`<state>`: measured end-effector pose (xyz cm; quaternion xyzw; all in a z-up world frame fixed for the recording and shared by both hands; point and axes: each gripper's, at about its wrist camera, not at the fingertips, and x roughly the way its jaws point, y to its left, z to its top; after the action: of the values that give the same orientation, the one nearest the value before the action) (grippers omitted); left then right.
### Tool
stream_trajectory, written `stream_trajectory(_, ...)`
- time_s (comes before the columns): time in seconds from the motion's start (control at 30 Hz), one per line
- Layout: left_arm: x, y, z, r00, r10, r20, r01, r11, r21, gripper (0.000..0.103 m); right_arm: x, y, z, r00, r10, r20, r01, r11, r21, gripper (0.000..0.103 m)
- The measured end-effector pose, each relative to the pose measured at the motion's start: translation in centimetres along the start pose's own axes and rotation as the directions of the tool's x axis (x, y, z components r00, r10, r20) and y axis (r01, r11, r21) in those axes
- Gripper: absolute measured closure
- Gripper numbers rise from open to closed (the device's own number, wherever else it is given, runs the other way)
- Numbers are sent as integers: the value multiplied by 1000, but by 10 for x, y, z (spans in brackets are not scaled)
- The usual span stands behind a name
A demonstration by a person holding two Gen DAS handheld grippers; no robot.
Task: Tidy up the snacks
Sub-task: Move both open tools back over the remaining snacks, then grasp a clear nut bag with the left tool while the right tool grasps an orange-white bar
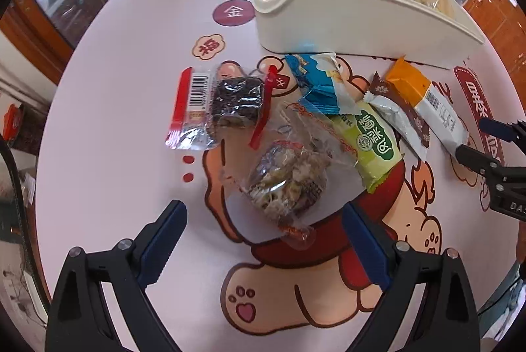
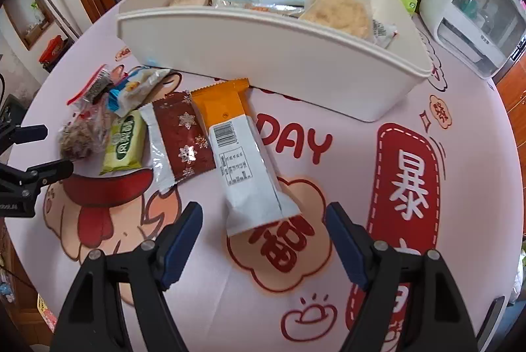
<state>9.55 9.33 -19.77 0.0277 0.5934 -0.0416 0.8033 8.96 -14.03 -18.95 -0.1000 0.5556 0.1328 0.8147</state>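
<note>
Left gripper open over clear nut packet. Right gripper open over orange-white bar. Cream bin nearer table's far edge.

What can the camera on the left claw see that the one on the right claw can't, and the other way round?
Only the left view shows the red-edged packet with a barcode lying flat, and the whole clear bag of mixed snacks ahead of the open left claw.

Only the right view shows the white appliance beyond the bin, and the full orange and white bar ahead of the open right claw.

Both show the cream bin already holding snacks, the green packet and the brown snowflake packet.
</note>
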Motion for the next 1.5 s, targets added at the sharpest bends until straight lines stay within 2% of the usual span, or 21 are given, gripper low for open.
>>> stream_trajectory(0.33,19,7,16,999,-34,-21,34,999,42,9,23,11,9,999,-29,-16,29,999,-16,26)
stream_trajectory(0.43,24,13,24,997,-66,-28,67,997,36,16,27,14,11,999,-36,-14,36,999,-22,26)
stream_trajectory(0.53,26,14,28,995,-99,-33,100,994,38,29,29,15,13,1000,-28,2,28,999,-24,26)
stream_trajectory(0.63,26,8,29,996,-92,-17,93,993,68,38,32,14,14,1000,-12,14,12,1000,-9,26)
stream_trajectory(0.67,25,7,30,995,-101,-14,102,992,73,45,33,12,15,1000,3,16,-3,1000,0,28)
stream_trajectory(0.73,24,5,30,995,-99,-11,99,992,75,48,34,7,17,999,26,23,-26,1000,14,34)
stream_trajectory(0.8,23,4,30,996,-91,-2,91,993,79,50,33,6,16,999,26,38,-27,1000,6,46)
stream_trajectory(0.83,21,3,28,996,-84,3,84,993,83,50,31,6,16,999,29,44,-30,1000,1,58)
stream_trajectory(0.97,17,-3,21,997,-81,10,80,993,82,52,30,7,12,999,32,42,-32,999,-6,60)
stream_trajectory(1.03,15,-18,12,997,-82,14,80,994,78,52,27,8,8,998,41,39,-41,999,3,61)
stream_trajectory(1.1,12,-22,8,996,-87,21,86,993,75,52,20,4,4,997,50,51,-51,999,15,66)
stream_trajectory(1.5,-28,-54,-10,992,-99,78,95,994,53,52,-7,-1,-16,992,108,71,-110,994,28,67)
